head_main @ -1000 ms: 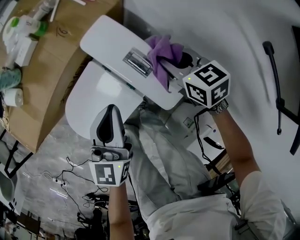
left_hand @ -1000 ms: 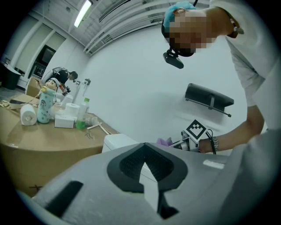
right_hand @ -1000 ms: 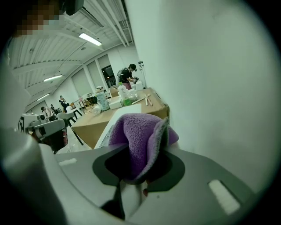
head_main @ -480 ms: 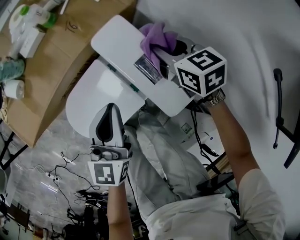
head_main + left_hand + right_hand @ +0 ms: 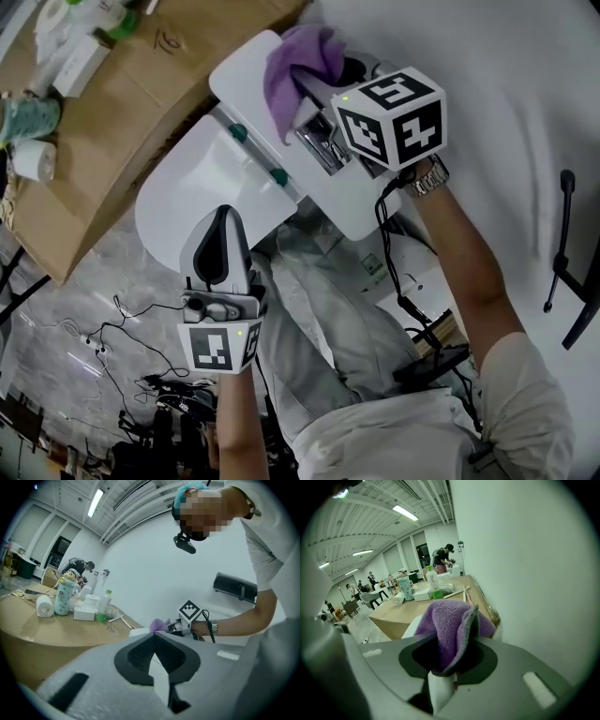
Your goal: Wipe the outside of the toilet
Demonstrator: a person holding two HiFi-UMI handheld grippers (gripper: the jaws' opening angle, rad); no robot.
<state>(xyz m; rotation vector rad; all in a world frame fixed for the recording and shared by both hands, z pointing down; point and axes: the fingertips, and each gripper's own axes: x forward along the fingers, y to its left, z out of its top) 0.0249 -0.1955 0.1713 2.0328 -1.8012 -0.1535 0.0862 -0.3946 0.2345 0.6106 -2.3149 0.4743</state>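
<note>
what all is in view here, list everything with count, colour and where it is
toilet: one, white, centre, lid down
purple cloth: one, purple, on the tank top
table: one, tan, left of the toilet
paper roll: one, white, on the table
tumbler: one, teal, on the table beside the roll
box: one, white, on the table
bottle: one, green cap, on the table by the box
cables: several, black, on the floor at lower left
stand: one, black, right edge
wristwatch: one, silver, right wrist
left gripper: one, grey, above the toilet lid, jaws together and empty
right gripper: one, grey, at the tank, jaws shut on the cloth
</note>
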